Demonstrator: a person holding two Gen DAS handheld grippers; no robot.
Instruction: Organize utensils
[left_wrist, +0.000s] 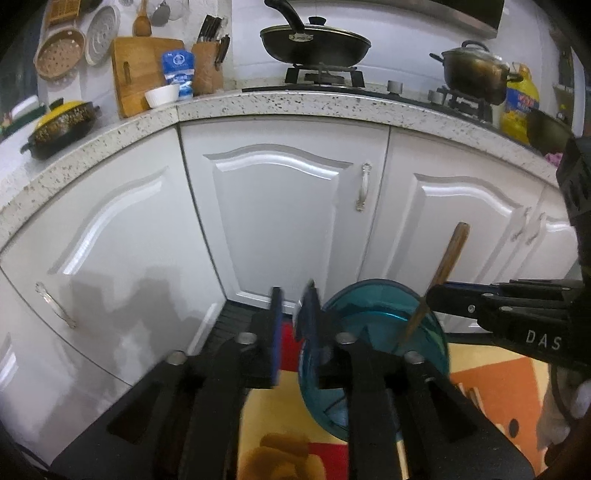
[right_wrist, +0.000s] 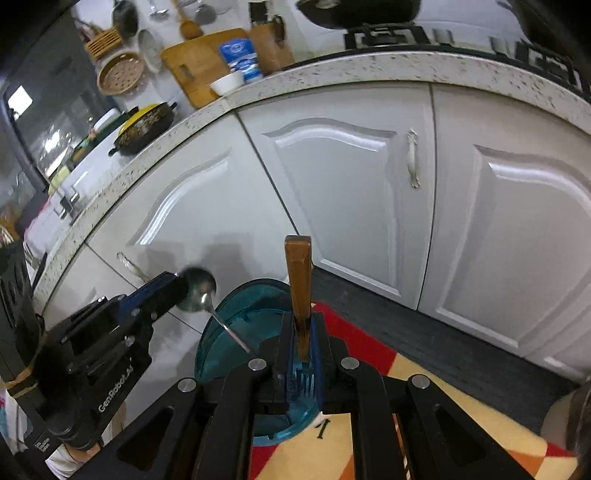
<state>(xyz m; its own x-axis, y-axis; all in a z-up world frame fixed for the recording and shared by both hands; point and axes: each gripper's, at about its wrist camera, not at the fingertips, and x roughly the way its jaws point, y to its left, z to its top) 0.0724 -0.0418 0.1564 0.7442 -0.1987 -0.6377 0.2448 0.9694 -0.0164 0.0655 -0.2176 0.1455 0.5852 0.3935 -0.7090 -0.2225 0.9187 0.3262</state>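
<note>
A teal translucent container (left_wrist: 384, 328) sits on the floor mat, also in the right wrist view (right_wrist: 243, 325). My right gripper (right_wrist: 303, 332) is shut on a wooden-handled fork (right_wrist: 298, 280), handle up, tines down over the container; the fork also shows in the left wrist view (left_wrist: 443, 273), held by the right gripper (left_wrist: 436, 295). In the right wrist view my left gripper (right_wrist: 181, 286) touches the bowl of a metal spoon (right_wrist: 199, 290) whose stem slants into the container. In the left wrist view my left gripper (left_wrist: 295, 314) shows a gap between its blue pads (left_wrist: 276, 332); the spoon is hidden there.
White cabinet doors (left_wrist: 280, 206) stand close ahead under a speckled countertop (left_wrist: 295, 103). On top are a stove with a black pan (left_wrist: 314, 40), a pot (left_wrist: 476, 72), a knife block (left_wrist: 207, 62), a cutting board (left_wrist: 144, 70). A colourful mat (right_wrist: 443, 413) covers the floor.
</note>
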